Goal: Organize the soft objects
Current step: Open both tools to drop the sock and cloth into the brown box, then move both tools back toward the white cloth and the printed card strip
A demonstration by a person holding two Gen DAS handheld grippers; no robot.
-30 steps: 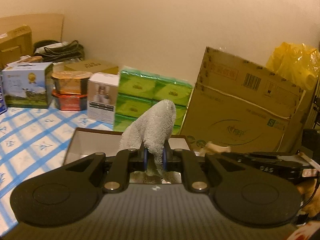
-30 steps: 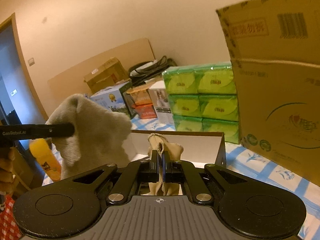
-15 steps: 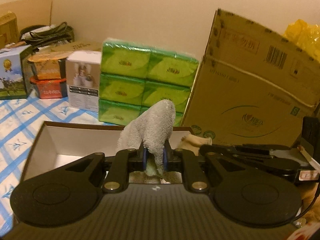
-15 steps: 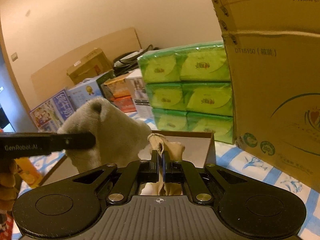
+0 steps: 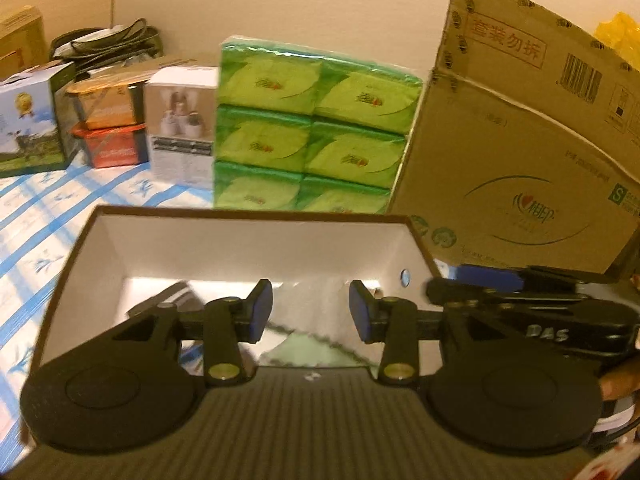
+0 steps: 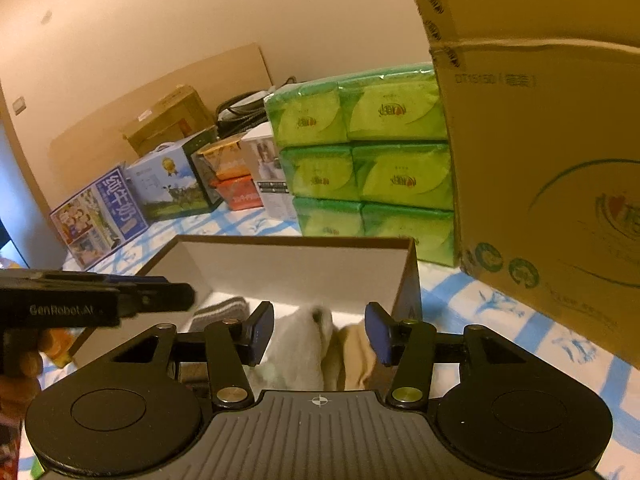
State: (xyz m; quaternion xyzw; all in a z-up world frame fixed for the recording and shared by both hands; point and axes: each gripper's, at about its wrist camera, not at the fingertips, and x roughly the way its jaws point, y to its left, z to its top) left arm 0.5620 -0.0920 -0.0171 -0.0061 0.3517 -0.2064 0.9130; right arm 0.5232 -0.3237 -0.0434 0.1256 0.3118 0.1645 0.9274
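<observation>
Green tissue packs [image 5: 312, 128] and cardboard carton [image 5: 516, 184] — behind the box [image 5: 248, 236].

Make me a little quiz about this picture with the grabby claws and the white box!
1. True or false: the left gripper is open with nothing between its pads.
2. Which cloth in the open white box lies nearest the right gripper's right pad? A) grey towel B) beige cloth C) striped grey cloth
3. Fill in: behind the box stands a stack of ____ tissue packs.

Key: 1 true; 2 B; 3 green.
</observation>
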